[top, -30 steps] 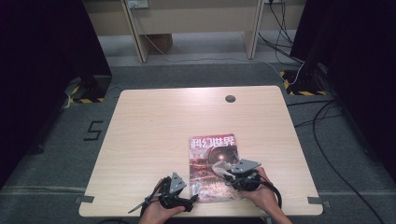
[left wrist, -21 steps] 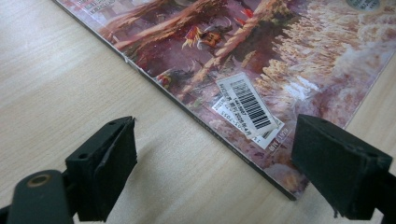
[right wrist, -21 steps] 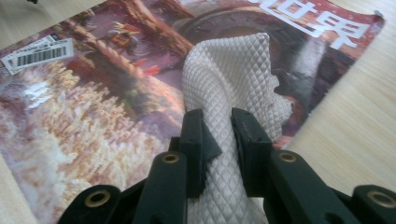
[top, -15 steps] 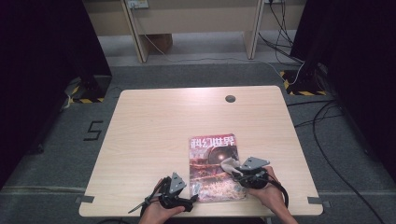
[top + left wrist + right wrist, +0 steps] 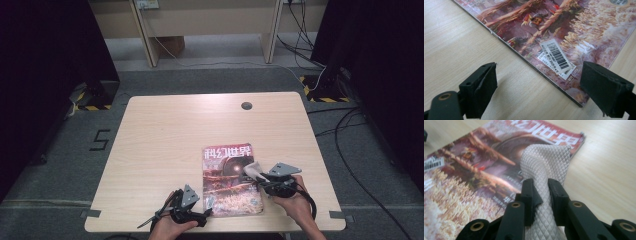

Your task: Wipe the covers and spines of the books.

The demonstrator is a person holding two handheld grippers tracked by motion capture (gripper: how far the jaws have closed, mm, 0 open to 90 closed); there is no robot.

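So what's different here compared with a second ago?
The right gripper, shut on the white cloth, has slid right across the magazine toward its right edge, dragging the cloth along. The left gripper stays open at the magazine's near left corner, and the magazine hasn't shifted on the table.

Both tongs, left tongs point(image 5: 207, 207) and right tongs point(image 5: 257, 181), are black, with square foam-like pads point(image 5: 605, 91), brass-coloured rivets, grey three-cornered top plates and black trailing cables; the forearms are bare.
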